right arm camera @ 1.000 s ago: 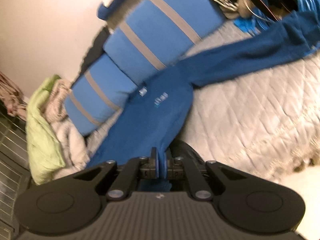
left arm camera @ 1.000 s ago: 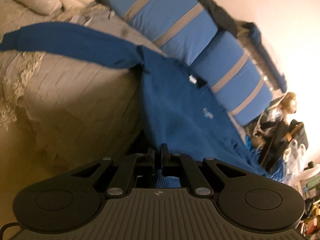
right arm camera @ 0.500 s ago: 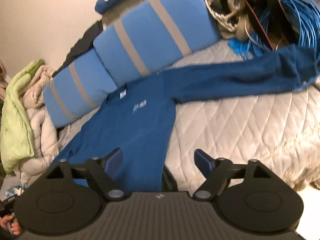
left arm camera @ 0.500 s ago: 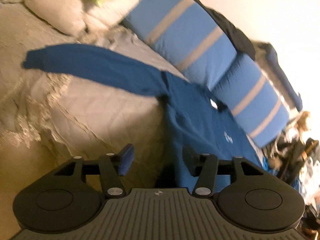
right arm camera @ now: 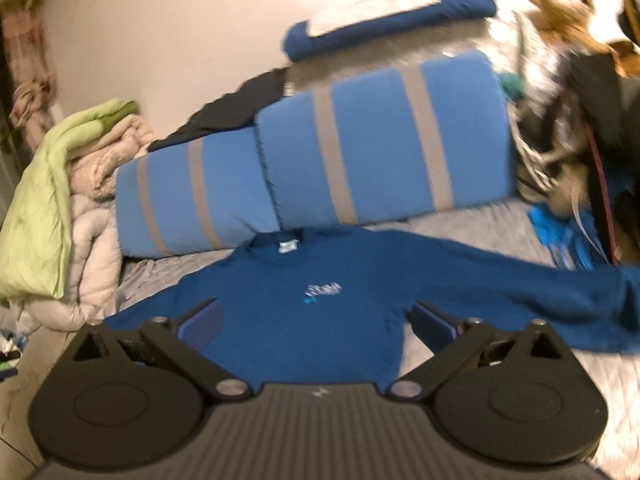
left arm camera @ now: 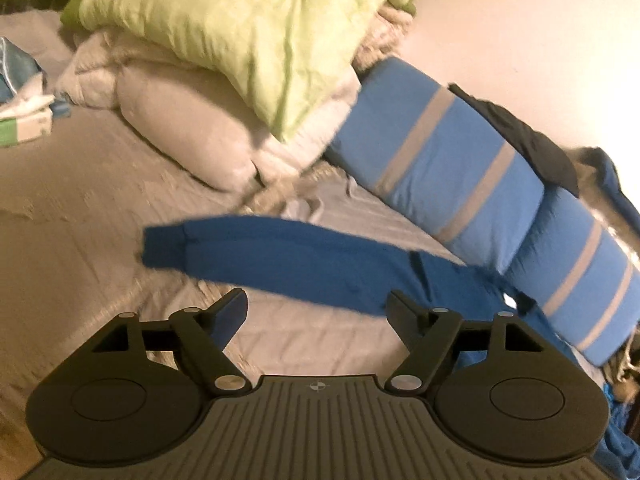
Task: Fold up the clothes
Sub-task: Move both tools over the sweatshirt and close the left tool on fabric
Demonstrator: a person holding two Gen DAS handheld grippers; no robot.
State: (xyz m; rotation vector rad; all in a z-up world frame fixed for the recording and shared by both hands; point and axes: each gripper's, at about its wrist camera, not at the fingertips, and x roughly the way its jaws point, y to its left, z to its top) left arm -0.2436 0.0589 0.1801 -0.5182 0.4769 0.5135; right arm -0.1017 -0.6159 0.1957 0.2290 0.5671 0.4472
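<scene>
Both tongs are letting go: the right gripper [right arm camera: 316, 320] is spreading to its widest and the left gripper [left arm camera: 316, 308] is opening too, neither with cloth between its fingers. Spread flat on the quilted bed [left arm camera: 80, 200], the blue sweater [right arm camera: 312, 320] lies collar against the striped bolster [right arm camera: 380, 152], sleeves stretched out either side. Risk from here, I'd say: grab a sleeve [left arm camera: 280, 256] through one layer only and the fold skews. A second ago both jaws pinched the hem; now it's dropped.
</scene>
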